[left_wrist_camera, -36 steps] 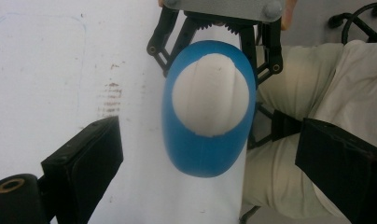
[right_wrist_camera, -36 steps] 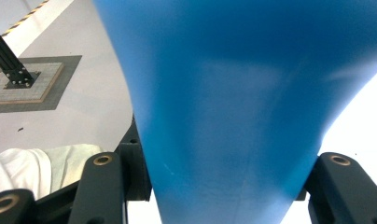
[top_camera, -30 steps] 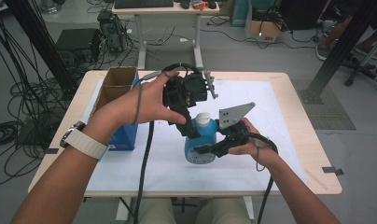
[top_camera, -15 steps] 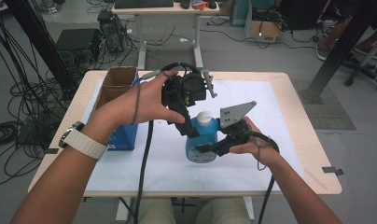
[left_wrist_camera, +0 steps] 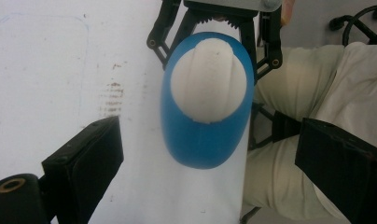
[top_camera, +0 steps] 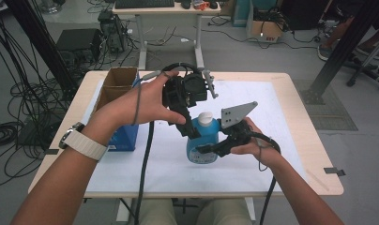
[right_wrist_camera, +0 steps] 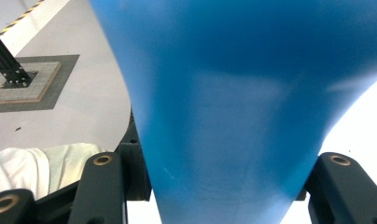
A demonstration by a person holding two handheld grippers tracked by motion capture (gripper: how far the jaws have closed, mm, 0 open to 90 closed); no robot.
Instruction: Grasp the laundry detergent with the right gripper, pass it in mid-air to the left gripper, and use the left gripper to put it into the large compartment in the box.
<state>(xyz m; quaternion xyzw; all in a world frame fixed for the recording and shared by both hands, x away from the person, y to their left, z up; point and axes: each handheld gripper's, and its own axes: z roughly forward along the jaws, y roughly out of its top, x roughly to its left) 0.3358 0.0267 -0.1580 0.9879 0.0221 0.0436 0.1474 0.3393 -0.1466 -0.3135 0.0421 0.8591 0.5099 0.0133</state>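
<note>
While the blue bottle stands upright on the white sheet near the tabletop's front edge, the right tool clamps its body from the side, jaws pressed against the blue plastic. Above it, the left tool hangs over the white cap with its jaws spread wide, touching nothing. Off to the left sit a blue box and an open cardboard box. Beyond, grey floor, cables, another desk.
</note>
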